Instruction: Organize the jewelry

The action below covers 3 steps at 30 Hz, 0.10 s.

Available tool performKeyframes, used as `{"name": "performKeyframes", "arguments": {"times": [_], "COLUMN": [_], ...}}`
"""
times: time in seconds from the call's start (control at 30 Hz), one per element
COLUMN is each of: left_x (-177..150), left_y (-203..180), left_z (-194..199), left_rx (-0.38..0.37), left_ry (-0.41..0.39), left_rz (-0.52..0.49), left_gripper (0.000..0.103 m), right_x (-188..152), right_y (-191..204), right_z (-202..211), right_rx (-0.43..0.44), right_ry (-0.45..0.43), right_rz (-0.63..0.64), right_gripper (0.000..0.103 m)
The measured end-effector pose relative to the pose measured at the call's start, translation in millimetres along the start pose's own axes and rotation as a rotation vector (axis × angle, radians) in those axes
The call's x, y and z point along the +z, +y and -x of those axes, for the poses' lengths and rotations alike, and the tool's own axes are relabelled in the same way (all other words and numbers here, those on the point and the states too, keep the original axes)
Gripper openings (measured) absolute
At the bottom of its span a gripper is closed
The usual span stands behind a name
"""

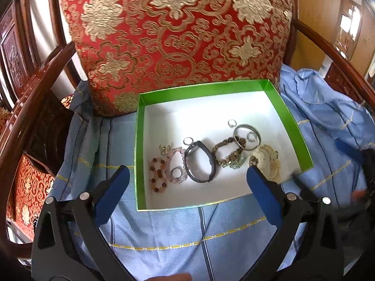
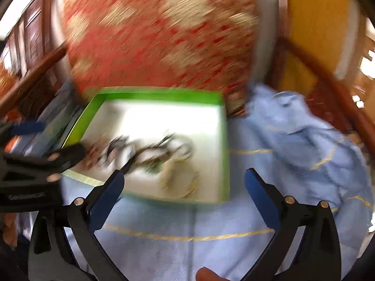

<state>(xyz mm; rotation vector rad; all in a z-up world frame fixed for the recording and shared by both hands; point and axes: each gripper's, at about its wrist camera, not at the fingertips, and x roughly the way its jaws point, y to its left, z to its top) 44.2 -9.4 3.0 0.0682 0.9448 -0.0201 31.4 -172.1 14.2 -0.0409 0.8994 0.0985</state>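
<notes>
On the far left a dark wood chair arm (image 1: 35, 89) curves around the seat, which is draped with a light blue cloth (image 1: 164, 229). A red and gold cushion (image 1: 173, 35) leans against the chair back, its lower edge just behind the box (image 1: 140, 154).

The box is shallow, green outside and white inside, and it sits on the cloth. All the jewelry lies in its near half. From the left: an amber bead bracelet (image 1: 158, 175), touching a pink bead bracelet (image 1: 176, 164) with a small ring (image 1: 175, 172) lying on it. A gold charm (image 1: 165, 149) sits just behind these two. Next comes a black band (image 1: 199, 161), with a silver ring (image 1: 188, 141) at its far end. Then a brown bead bracelet (image 1: 228, 151), overlapped by a silver bangle (image 1: 246, 137), and another small ring (image 1: 232, 123) just beyond the bangle. A green piece (image 1: 236, 162) lies by the brown beads. Furthest right are pale carved discs (image 1: 269, 161), partly hidden behind a finger.

The left claw (image 1: 187, 176) hovers near the box's front edge, its blue pads spread wide and holding nothing.

The right wrist view is heavily blurred. The right claw (image 2: 184, 180) is likewise spread wide and empty, near the box's (image 2: 225, 154) front right corner, with the left claw (image 2: 68, 154) at the left edge.
</notes>
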Motion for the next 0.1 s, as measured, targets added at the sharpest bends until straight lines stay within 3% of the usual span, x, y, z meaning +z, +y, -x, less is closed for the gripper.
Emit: {"name": "performKeyframes", "arguments": {"times": [0.1], "left_x": [2.9], "left_y": [14.0], "left_z": [3.3], "left_rx": [-0.012], "left_ry": [0.002], "left_rz": [0.053], "left_gripper": [0.099], "right_x": [3.4], "right_y": [-42.5], "right_z": [0.6], "right_rx": [-0.124], "right_ry": [-0.03], "right_rz": [-0.112], "right_gripper": [0.1]}}
